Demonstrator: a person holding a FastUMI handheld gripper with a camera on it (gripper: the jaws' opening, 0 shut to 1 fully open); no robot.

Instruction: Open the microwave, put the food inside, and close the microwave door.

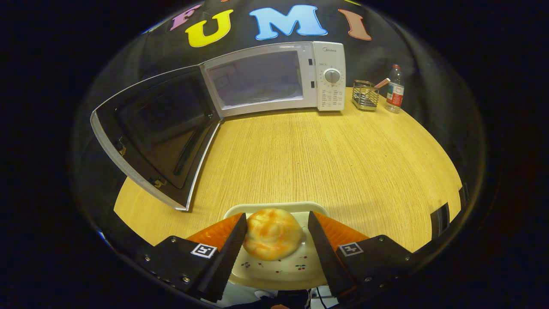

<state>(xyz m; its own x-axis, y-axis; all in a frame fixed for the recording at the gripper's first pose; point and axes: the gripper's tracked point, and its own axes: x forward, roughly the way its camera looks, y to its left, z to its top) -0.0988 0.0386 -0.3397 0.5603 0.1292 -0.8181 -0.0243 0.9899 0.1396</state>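
Between gripper (pixel 276 234) fingers, bun (pixel 272 234), contact unclear

Staged kitchen setup inside a recording booth, not a real home: black cloth wall (pixel 411 60) wraps around behind a bare wood-grain table (pixel 326 163). Kitchen props on it: white microwave (pixel 274 79) at the back with door (pixel 154 133) swung wide open, wire utensil caddy (pixel 365 95) and plastic water bottle (pixel 395 89) just beside it. Bun (pixel 272 234) on a small plate (pixel 279 268) between the parted fingers of the gripper (pixel 277 221), neither finger clearly pressing it
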